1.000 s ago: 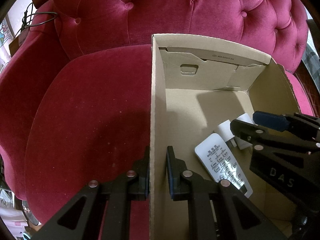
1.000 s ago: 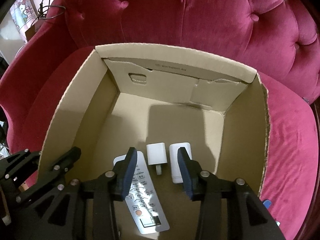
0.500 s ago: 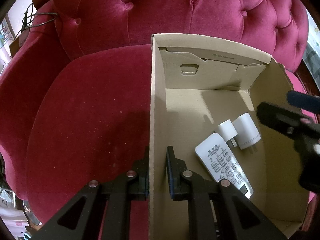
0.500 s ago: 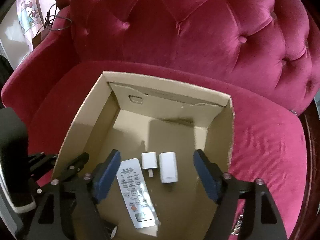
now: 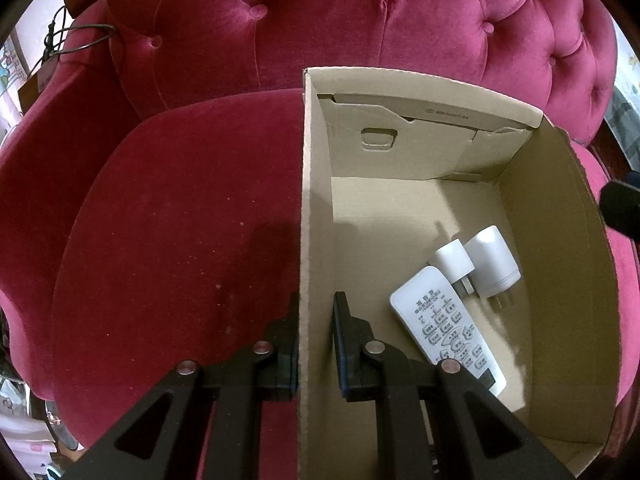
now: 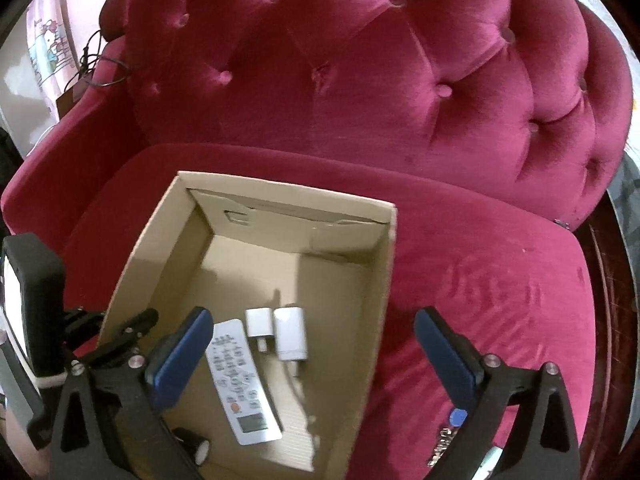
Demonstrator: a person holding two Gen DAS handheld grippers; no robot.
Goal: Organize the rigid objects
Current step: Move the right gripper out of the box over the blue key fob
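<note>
An open cardboard box (image 5: 400, 80) (image 6: 384, 264) sits on a red velvet sofa. Inside lie a white remote (image 5: 448, 328) (image 6: 240, 384), a small white plug adapter (image 5: 454, 260) (image 6: 258, 322) and a larger white charger (image 5: 494, 266) (image 6: 291, 334). My left gripper (image 5: 316, 340) is shut on the box's left wall (image 5: 310, 220) near its front. My right gripper (image 6: 316, 356) is wide open and empty, raised above the box's right wall. Its tip shows at the right edge of the left wrist view (image 5: 622, 210).
The sofa seat (image 6: 500, 280) (image 5: 180, 220) spreads on both sides of the box, with the tufted back (image 6: 360, 60) behind. A small dark cylinder (image 6: 196, 444) lies at the box's front. A pen-like item (image 6: 456, 428) lies at the seat's front right. A cable (image 5: 76, 40) hangs over the left armrest.
My right gripper has let go inside the box, opened wide, and risen up and back to the right. My left gripper has kept its hold on the box wall.
</note>
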